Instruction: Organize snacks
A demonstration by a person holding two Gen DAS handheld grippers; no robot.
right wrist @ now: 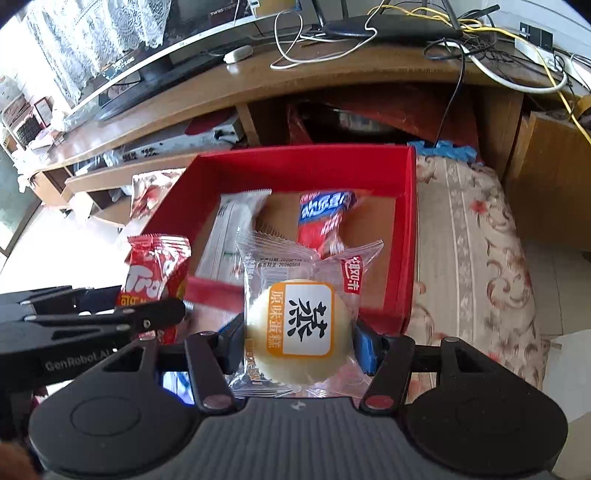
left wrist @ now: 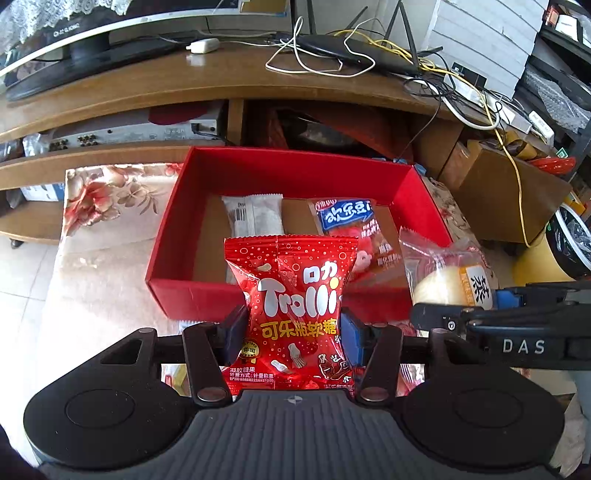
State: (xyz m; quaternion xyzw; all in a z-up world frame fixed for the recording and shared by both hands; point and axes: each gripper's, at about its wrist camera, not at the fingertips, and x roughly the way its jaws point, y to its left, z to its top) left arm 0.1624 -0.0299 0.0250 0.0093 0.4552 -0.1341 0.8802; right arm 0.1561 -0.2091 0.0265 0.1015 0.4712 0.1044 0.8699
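Observation:
My left gripper (left wrist: 293, 332) is shut on a red Trolli candy bag (left wrist: 295, 295) and holds it upright just before the near wall of a red box (left wrist: 173, 229). My right gripper (right wrist: 299, 339) is shut on a clear-wrapped steamed cake (right wrist: 299, 328) and holds it over the box's near wall (right wrist: 406, 229). Inside the box lie a white packet (left wrist: 255, 218) and a red-and-blue snack packet (left wrist: 351, 225); both also show in the right wrist view, the white packet (right wrist: 232, 236) and the red-and-blue packet (right wrist: 325, 218). The cake (left wrist: 447, 280) and the Trolli bag (right wrist: 155, 273) each show in the other view.
The box sits on a floral cloth (right wrist: 472, 258). Behind it stands a wooden TV stand (left wrist: 147, 85) with a TV (left wrist: 74, 33), a router (left wrist: 354, 51) and tangled cables (left wrist: 461, 92). Cardboard boxes (left wrist: 498, 181) stand at the right.

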